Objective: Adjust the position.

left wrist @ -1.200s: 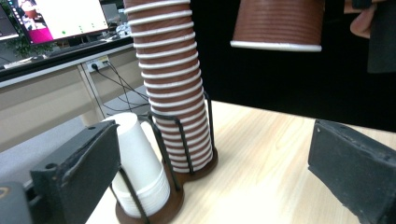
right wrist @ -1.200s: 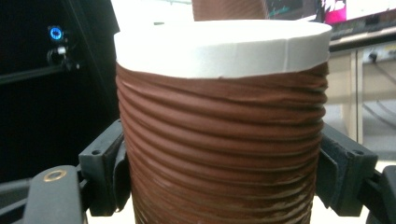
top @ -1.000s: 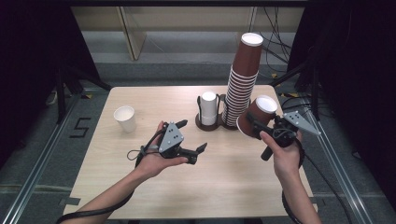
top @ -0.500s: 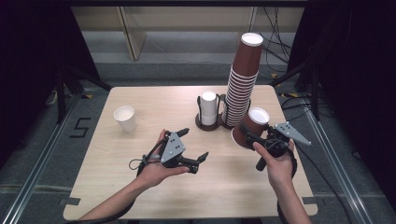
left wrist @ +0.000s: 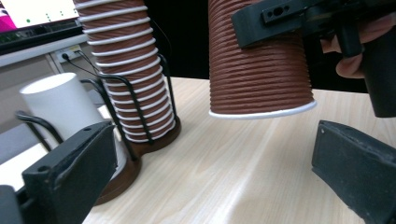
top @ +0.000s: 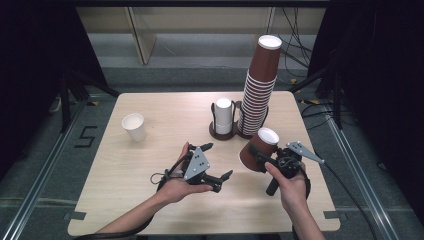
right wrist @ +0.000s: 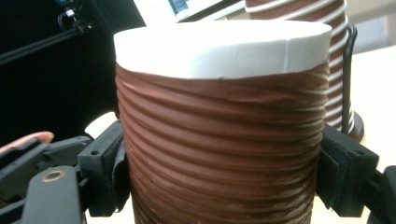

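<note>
Wooden table (top: 150, 200). Tall stack of brown ribbed cups (top: 259, 85) in a black wire holder at 1 o'clock of table centre. Short white cup stack (top: 223, 116) in the twin holder touching its left. Lone white cup (top: 134, 127) upright at 9 o'clock, well apart.

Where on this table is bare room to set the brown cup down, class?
Free: the near edge of the table between the two forearms, and the stretch between the white cup and the cup holder. Crowded: around the cup stack and the held brown cup.
</note>
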`<state>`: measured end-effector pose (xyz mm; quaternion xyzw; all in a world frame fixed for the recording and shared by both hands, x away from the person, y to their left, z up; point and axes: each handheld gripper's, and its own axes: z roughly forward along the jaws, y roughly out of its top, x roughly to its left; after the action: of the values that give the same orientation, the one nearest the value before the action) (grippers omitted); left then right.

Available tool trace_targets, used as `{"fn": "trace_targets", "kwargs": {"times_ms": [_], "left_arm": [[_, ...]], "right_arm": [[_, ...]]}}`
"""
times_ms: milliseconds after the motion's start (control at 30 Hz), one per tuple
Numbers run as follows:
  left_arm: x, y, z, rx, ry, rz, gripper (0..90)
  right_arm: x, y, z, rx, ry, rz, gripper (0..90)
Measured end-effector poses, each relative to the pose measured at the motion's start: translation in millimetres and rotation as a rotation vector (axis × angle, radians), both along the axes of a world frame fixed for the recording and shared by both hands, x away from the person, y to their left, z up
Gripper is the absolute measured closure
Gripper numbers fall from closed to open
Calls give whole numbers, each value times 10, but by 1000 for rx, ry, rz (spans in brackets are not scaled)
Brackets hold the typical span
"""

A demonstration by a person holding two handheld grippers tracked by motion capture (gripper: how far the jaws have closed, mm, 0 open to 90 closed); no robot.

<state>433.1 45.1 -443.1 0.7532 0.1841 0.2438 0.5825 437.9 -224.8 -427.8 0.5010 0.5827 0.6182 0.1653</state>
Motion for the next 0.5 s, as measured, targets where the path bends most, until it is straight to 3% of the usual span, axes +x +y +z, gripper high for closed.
{"fn": "trace_targets", "kwargs": {"times_ms": [100,267,500], "left_arm": [[-4,-55,-39,12,4,-7,0],[-33,-174,-80,14,-1,-13,0],[-41,-283,-72,27,4,-38,0]], "right_arm": [[-9,-10,-30,26,33,-4,191],[-39,-15,-102,141,142,2,191],[-87,34,-180,217,179,33,191]]}}
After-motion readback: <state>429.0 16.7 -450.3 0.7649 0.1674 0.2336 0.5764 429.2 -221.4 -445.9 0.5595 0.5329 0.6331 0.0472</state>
